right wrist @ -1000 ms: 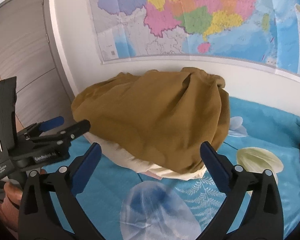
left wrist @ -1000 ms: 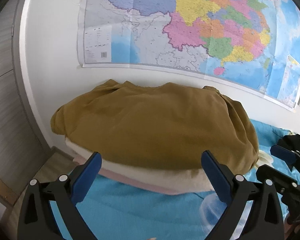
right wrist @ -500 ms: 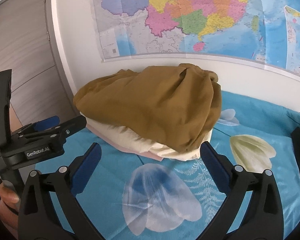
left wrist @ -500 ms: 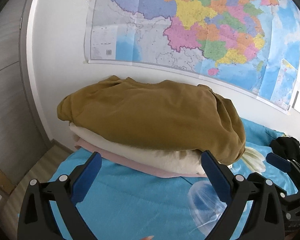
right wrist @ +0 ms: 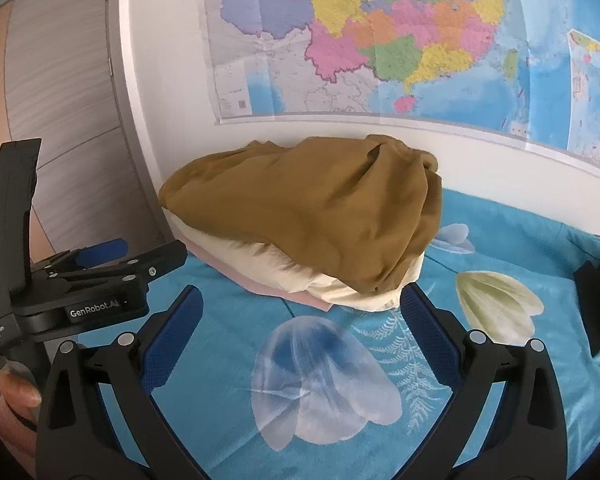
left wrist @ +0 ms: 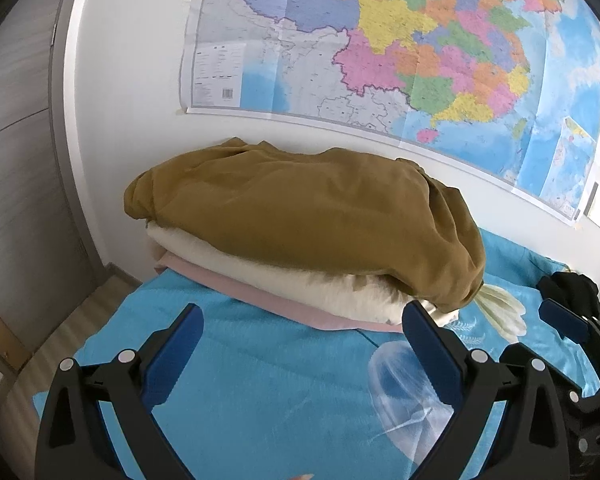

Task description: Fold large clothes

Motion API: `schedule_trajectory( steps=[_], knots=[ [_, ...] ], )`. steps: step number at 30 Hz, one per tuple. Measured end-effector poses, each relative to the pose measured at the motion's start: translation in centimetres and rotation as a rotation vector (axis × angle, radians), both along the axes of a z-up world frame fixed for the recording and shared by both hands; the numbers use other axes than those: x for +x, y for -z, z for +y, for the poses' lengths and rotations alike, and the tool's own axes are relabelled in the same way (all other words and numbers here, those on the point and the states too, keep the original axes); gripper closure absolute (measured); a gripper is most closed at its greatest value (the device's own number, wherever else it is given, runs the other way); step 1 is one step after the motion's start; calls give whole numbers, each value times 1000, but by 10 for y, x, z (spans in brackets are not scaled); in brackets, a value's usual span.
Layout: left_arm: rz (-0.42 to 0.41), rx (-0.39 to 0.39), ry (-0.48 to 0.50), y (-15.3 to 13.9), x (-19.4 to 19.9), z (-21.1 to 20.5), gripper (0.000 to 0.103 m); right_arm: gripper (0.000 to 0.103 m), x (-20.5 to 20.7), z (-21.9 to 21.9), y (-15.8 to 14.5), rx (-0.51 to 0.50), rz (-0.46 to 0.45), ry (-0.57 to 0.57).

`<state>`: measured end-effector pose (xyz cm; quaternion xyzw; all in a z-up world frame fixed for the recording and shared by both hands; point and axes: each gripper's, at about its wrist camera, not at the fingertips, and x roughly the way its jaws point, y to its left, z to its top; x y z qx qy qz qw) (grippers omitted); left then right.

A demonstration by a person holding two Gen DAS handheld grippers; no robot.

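Observation:
A folded mustard-brown garment lies on top of a stack, over a cream garment and a pink one, on the blue floral bedspread against the wall. The stack also shows in the right wrist view. My left gripper is open and empty, a short way in front of the stack. My right gripper is open and empty, in front of the stack's right end. The left gripper's body shows at the left of the right wrist view.
A large colourful map hangs on the white wall behind the stack. A grey wardrobe door and wooden floor are at the left. A black garment lies on the bed at the right.
Both grippers have drawn back from the stack, which now looks smaller and farther. More bedspread shows in front. Both jaws stay open and empty.

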<state>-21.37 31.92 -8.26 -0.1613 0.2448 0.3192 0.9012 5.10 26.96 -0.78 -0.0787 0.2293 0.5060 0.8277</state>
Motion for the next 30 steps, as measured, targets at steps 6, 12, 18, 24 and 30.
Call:
schedule_trajectory(
  steps=[6, 12, 18, 24, 30],
  knots=[
    [2, 10, -9, -1, -3, -9, 6, 6, -3, -4, 1, 6, 4, -2],
    [0, 28, -24, -4, -9, -16, 6, 6, -8, -9, -1, 11, -6, -2],
    [-1, 33, -33, -5, -14, -21, 6, 6, -11, -13, 1, 9, -6, 0],
    [1, 33, -37, -5, -17, -25, 6, 6, -15, -16, 1, 11, -11, 2],
    [4, 40, -32, -5, -20, -29, 6, 6, -17, -19, 0, 19, -13, 6]
  ],
)
